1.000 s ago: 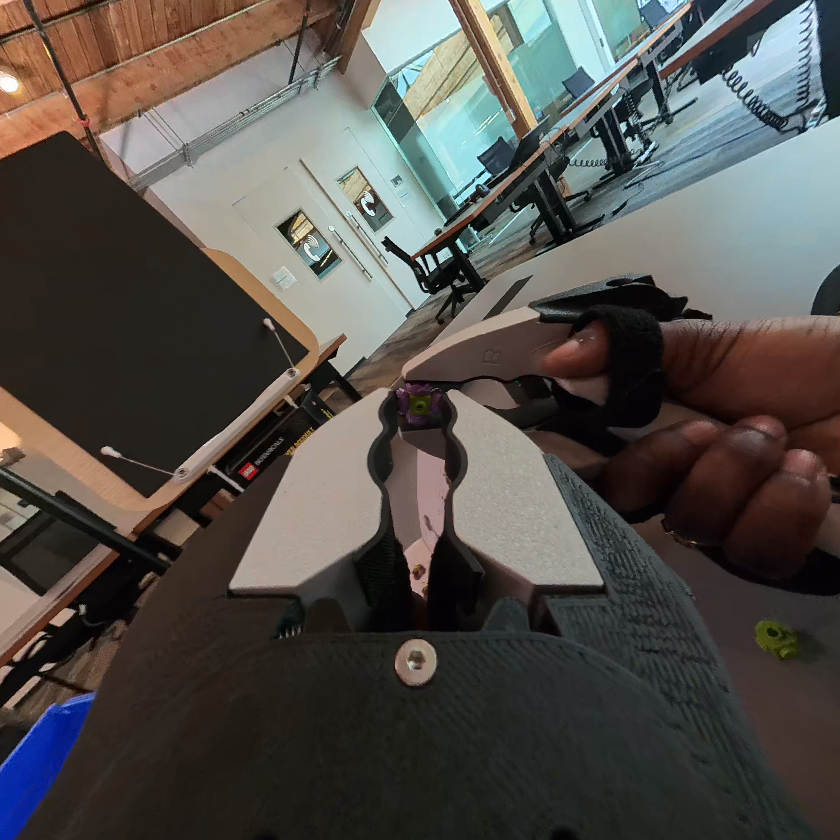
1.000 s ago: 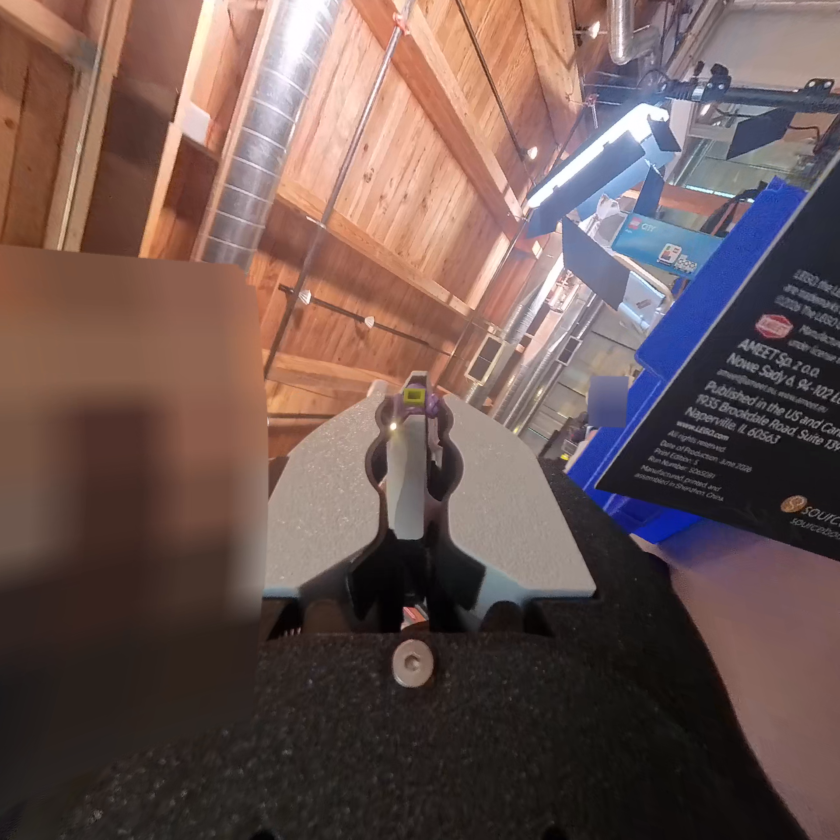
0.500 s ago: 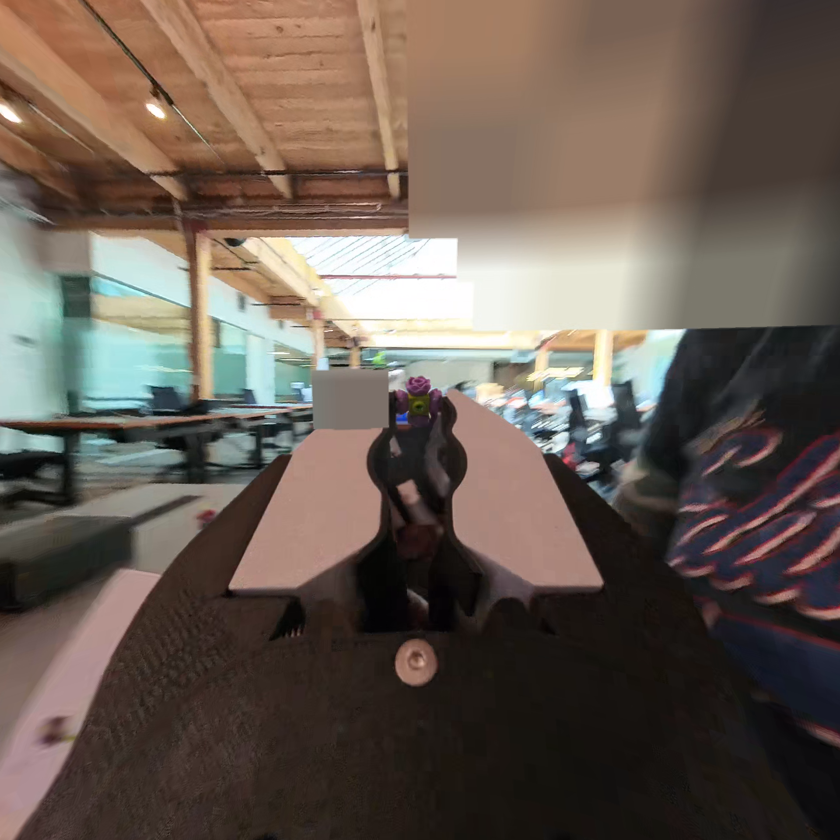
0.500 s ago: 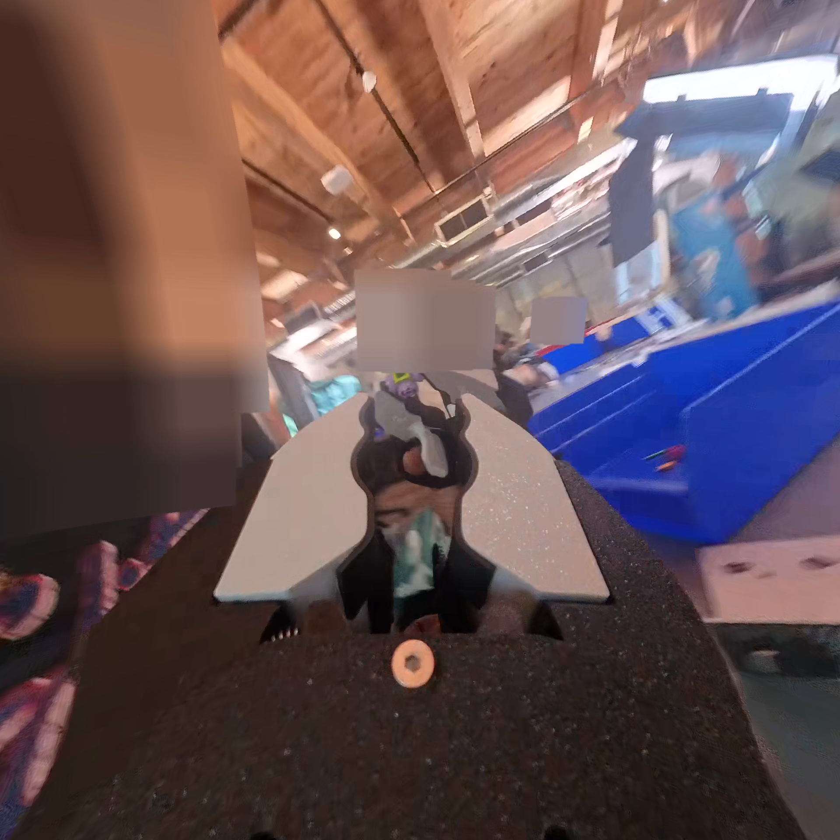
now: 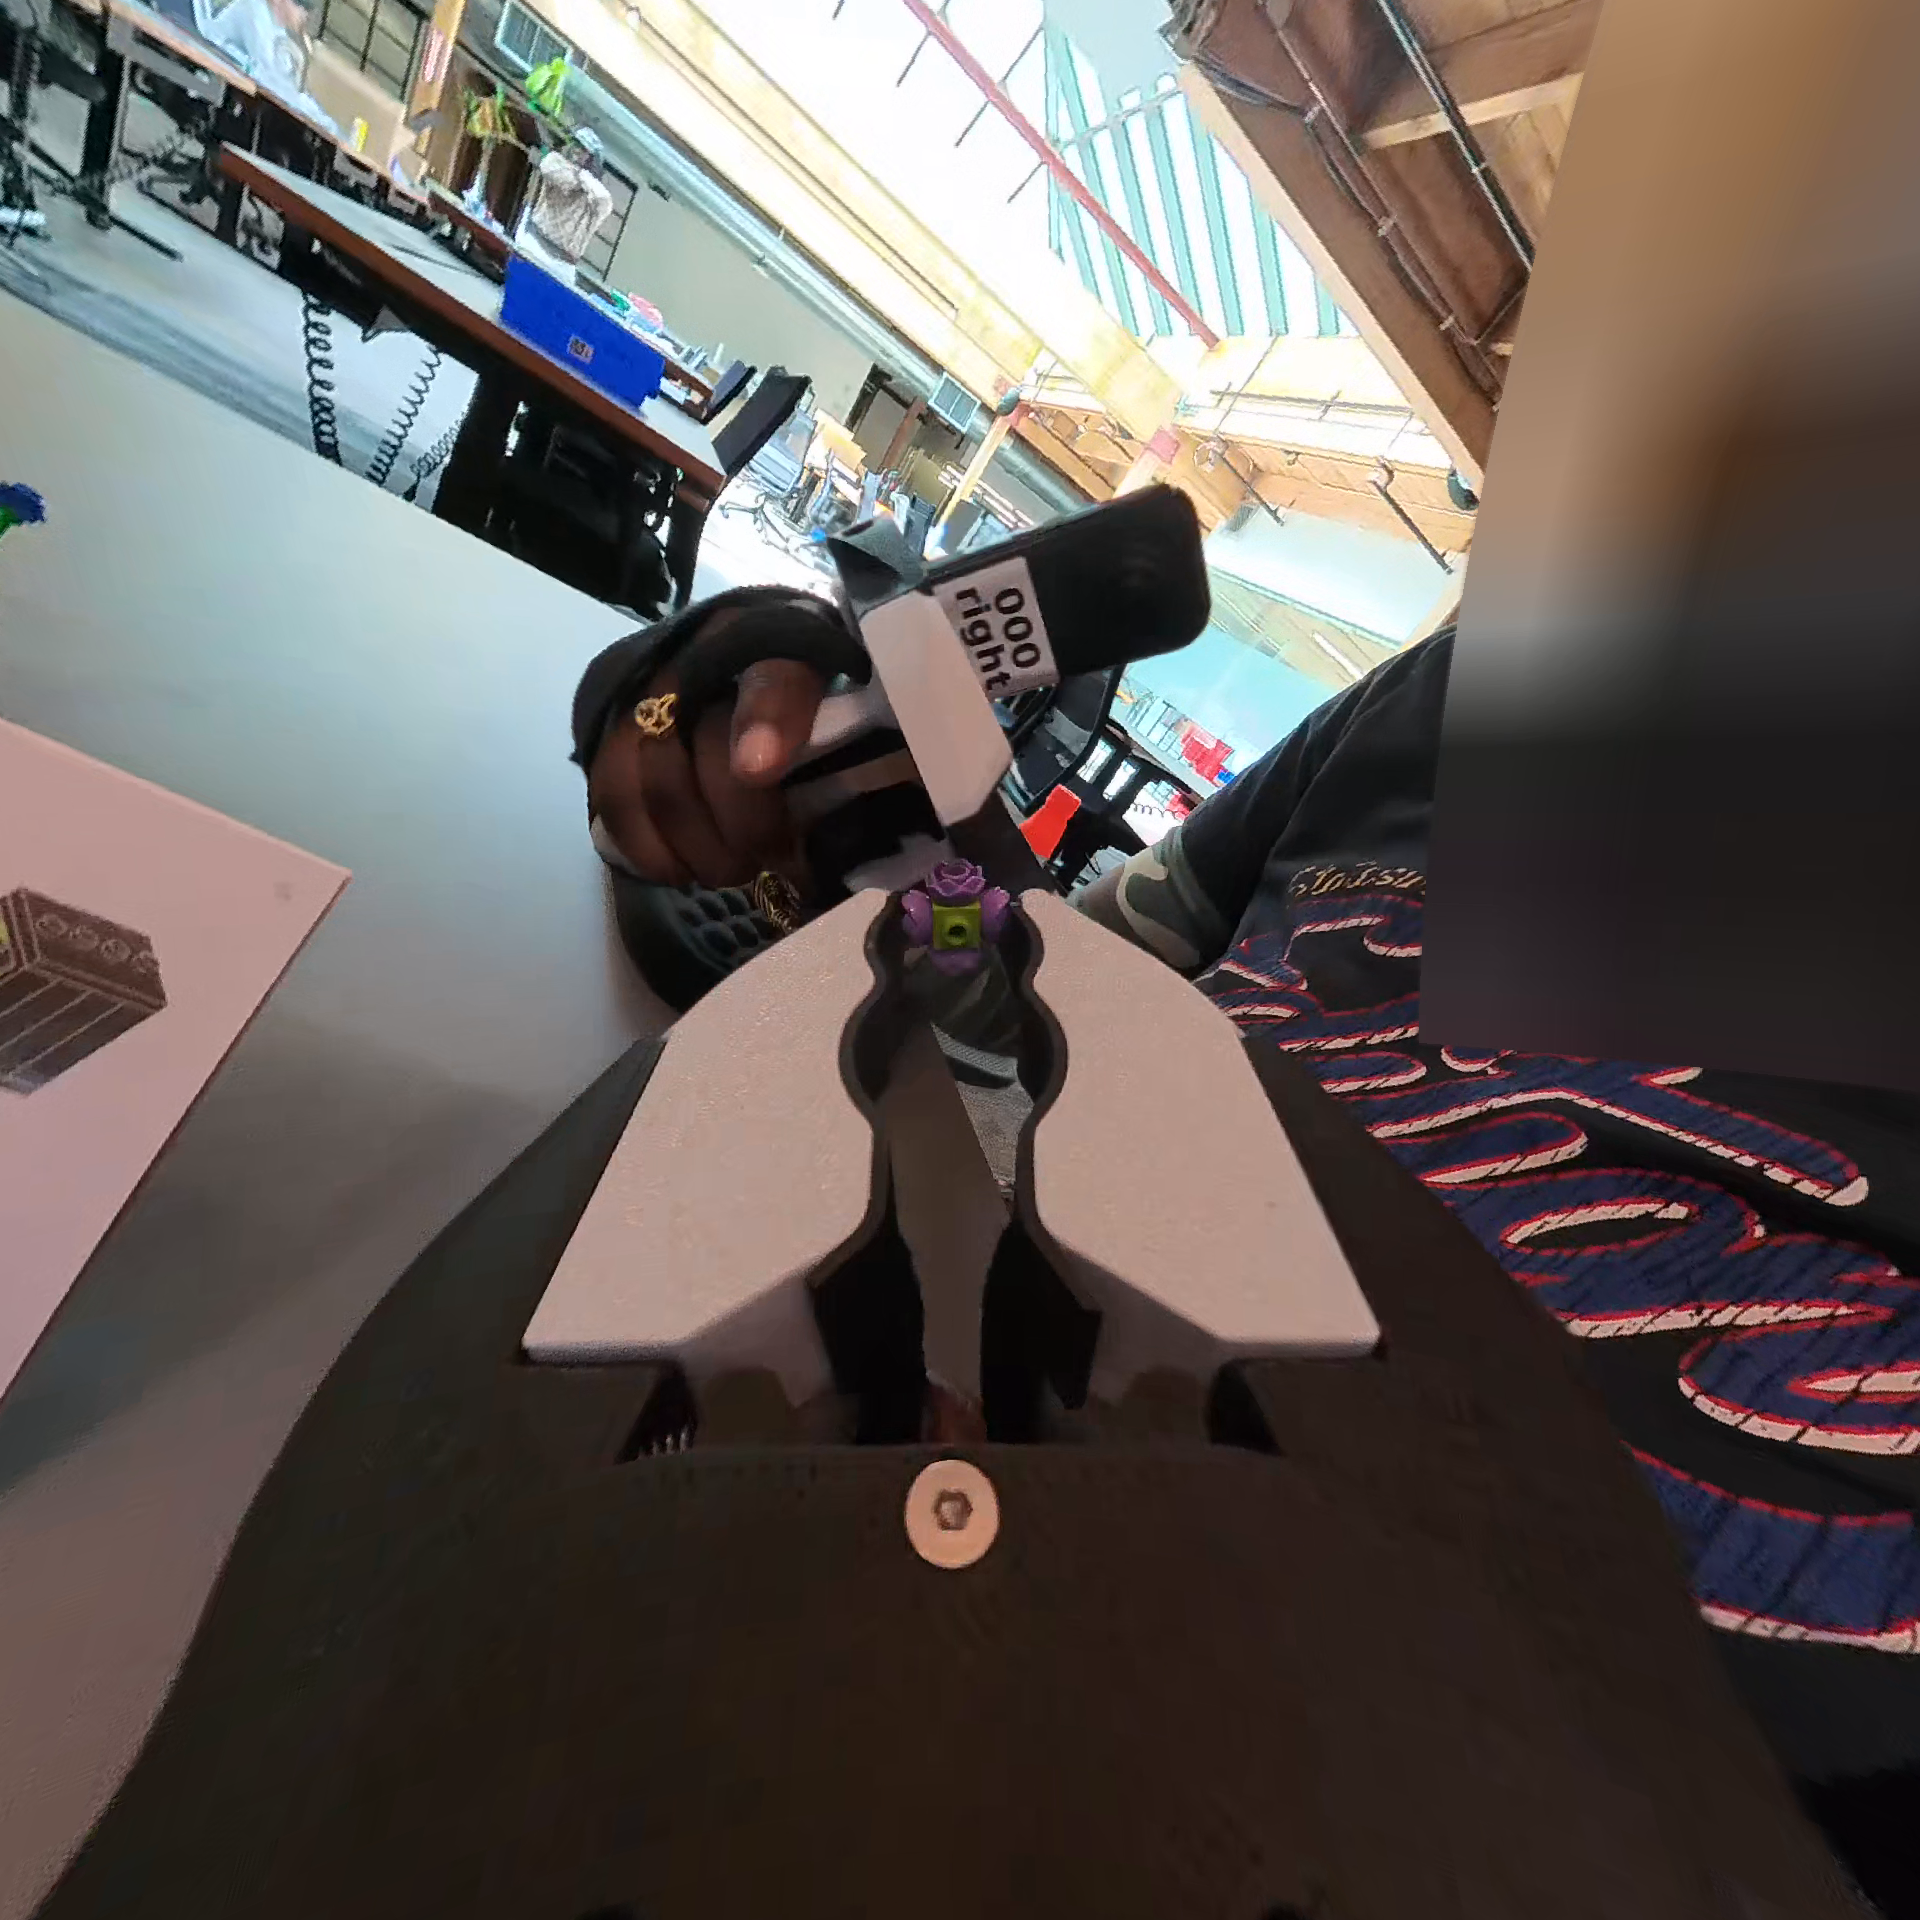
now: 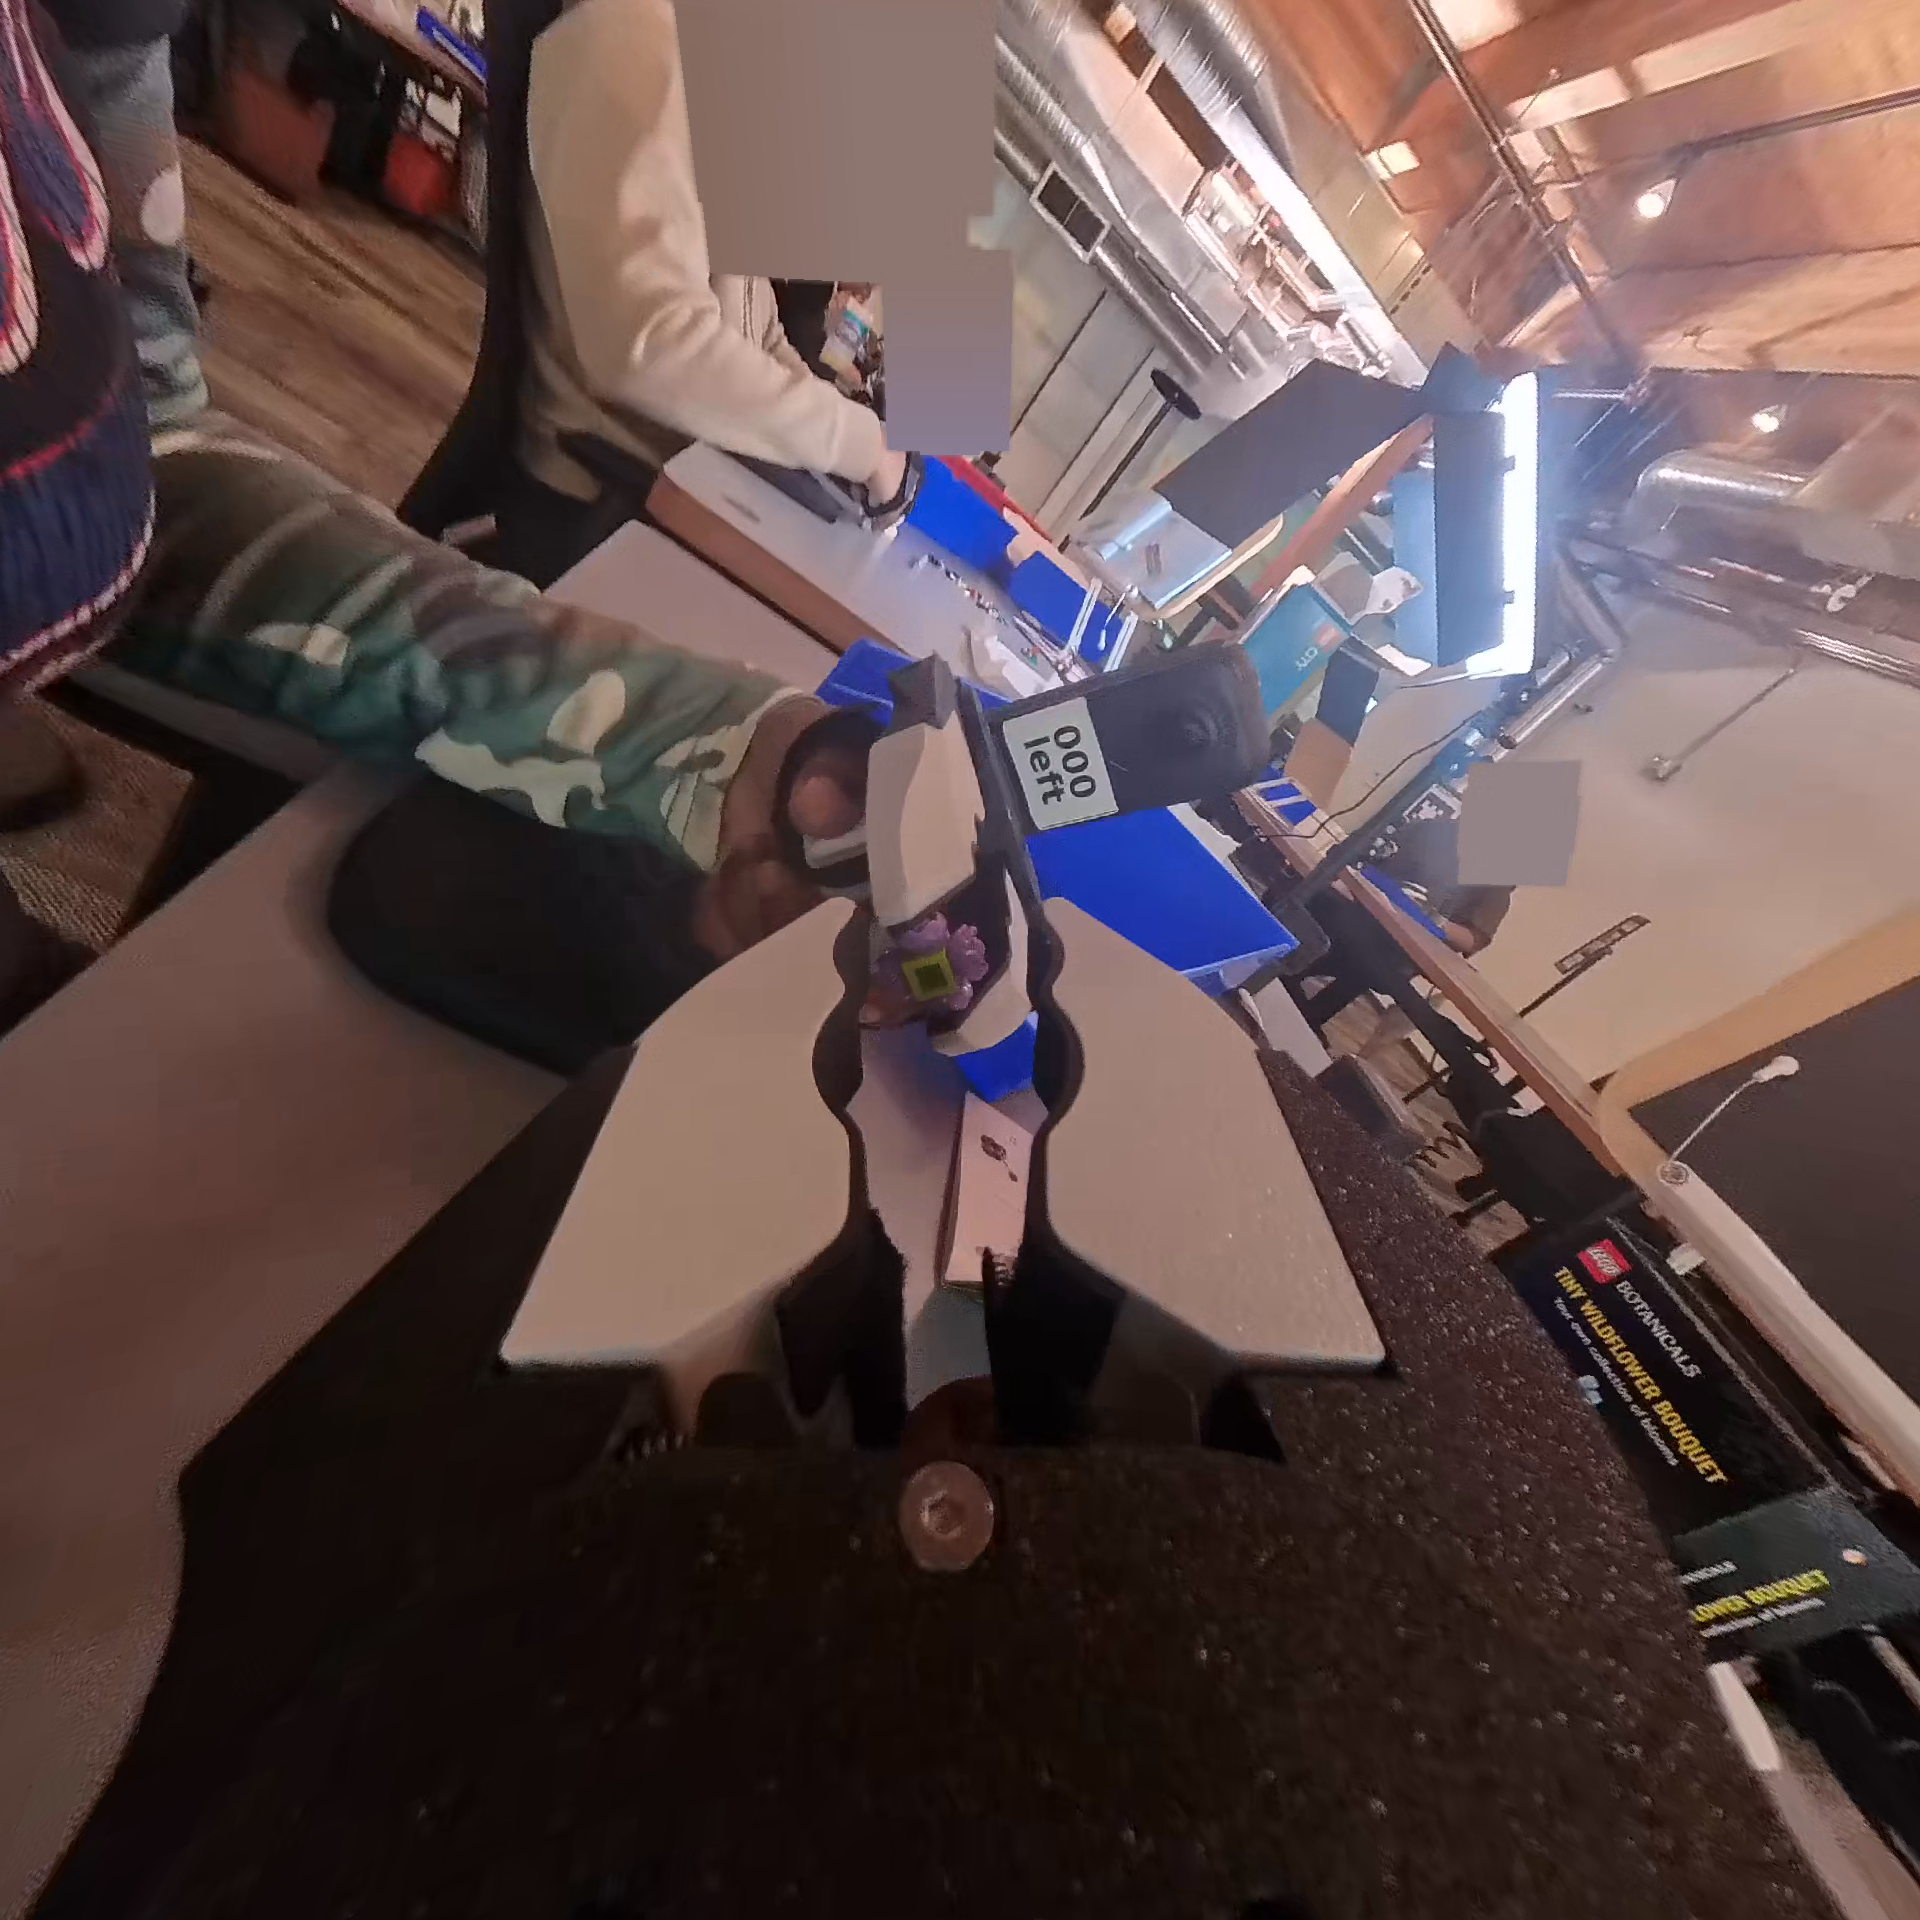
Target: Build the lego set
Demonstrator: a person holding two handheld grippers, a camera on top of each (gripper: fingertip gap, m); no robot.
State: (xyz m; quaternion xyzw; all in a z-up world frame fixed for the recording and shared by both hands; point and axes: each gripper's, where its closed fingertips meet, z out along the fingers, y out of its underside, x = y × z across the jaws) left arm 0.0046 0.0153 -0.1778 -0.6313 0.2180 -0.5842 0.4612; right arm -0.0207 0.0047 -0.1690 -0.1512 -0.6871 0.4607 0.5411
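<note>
A small purple flower piece with a lime-green centre sits between the tips of my left gripper, which is shut on it above the grey table. My right gripper faces it tip to tip and is turned crosswise to the left one. Its fingers stand partly open on either side of the flower, with a gap showing on the right side. The right gripper's body and the hand holding it show just beyond the flower. The left gripper's body shows in the right wrist view.
A pink instruction sheet lies on the table to the left, with a blue flower build at the far left edge. A black Lego box lies to the right, and blue bins stand behind. A person stands at the neighbouring table. Only a small space, under 4 cm, lies between the two pairs of fingers.
Both grippers have swung round together, so the backgrounds changed completely. The left gripper has kept the flower. The right gripper's fingers stand wider apart than a second ago.
</note>
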